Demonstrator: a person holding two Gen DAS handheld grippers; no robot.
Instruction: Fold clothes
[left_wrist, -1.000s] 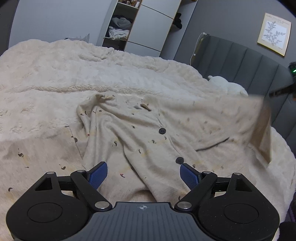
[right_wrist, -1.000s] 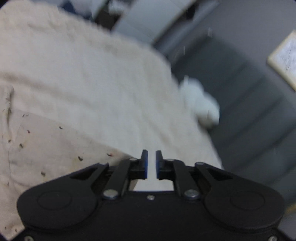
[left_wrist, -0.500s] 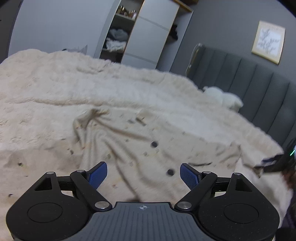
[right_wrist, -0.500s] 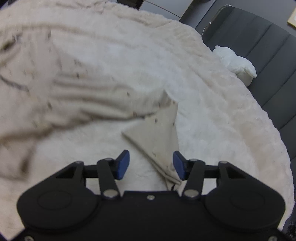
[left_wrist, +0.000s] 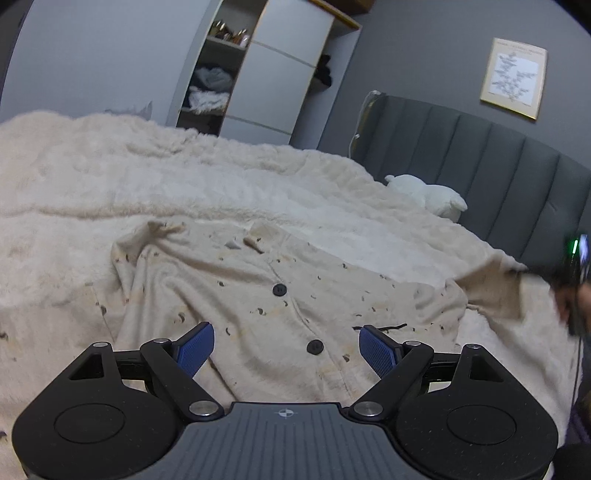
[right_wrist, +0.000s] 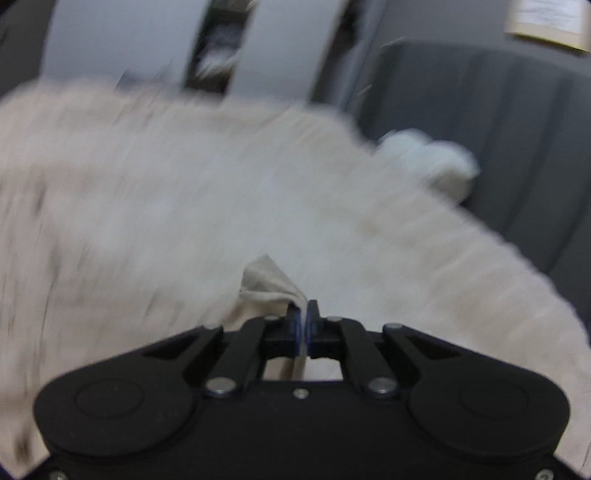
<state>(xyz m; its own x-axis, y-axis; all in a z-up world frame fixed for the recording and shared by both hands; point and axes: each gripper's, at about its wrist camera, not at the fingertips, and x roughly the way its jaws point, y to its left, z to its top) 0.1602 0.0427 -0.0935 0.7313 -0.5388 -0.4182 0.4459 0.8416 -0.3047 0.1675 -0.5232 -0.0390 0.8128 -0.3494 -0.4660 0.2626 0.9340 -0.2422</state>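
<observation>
Cream cardigan (left_wrist: 258, 295), speckled with small brown marks and fastened down its front with dark buttons (left_wrist: 279, 289), lies spread on the fluffy off-white blanket (left_wrist: 147, 177) covering the bed. Its collar end points toward the far side; one sleeve (left_wrist: 491, 291) stretches out to the right edge of the left wrist view.

Left gripper (left_wrist: 284, 345): my fingers stand wide apart, blue pads (left_wrist: 194, 347) showing, holding nothing, hovering above the lower front of the cardigan.

Right gripper (right_wrist: 303, 325): my fingers are pressed together on a fold of the cardigan's cloth (right_wrist: 267, 282), which bunches up just beyond the tips. The right wrist view is heavily blurred, so I cannot tell which part of the garment this is from there; in the left wrist view the sleeve end runs to that gripper at the right edge.

Grey padded headboard (left_wrist: 480, 158) behind the bed, a white soft toy (left_wrist: 424, 194) against it. Framed picture (left_wrist: 513, 77) on the grey wall; open shelving (left_wrist: 214, 85) with folded items.
</observation>
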